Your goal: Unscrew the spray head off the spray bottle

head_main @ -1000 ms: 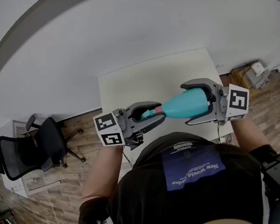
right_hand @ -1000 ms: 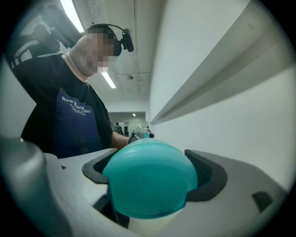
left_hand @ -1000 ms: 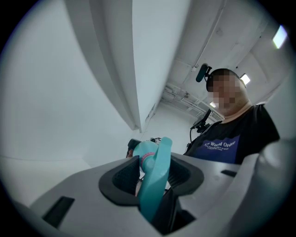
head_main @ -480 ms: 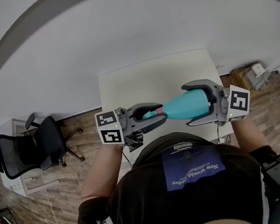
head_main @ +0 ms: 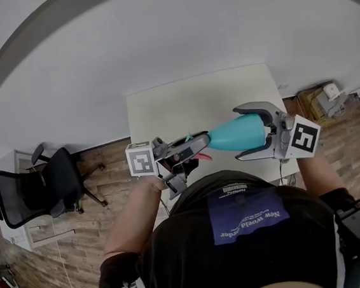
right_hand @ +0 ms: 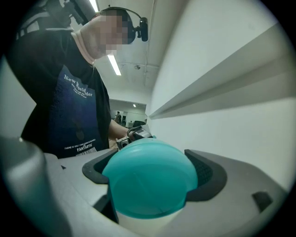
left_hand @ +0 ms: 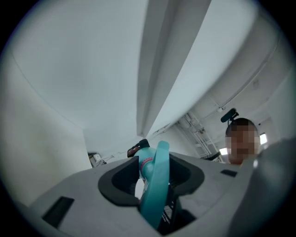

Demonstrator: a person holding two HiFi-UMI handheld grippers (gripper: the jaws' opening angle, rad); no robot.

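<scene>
The spray bottle (head_main: 227, 136) lies level above the tabletop (head_main: 182, 105), its long axis running tool to tool. The right tool (head_main: 250, 133) clamps the body. The left tool (head_main: 193, 150), coaxial, clamps the spray head (left_hand: 155, 185).

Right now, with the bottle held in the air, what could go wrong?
The left gripper holds the head with the trigger between its jaws; a squeeze might spray.
The right gripper holds the round bottle about level; it might spin, or spill once the head comes off.
</scene>
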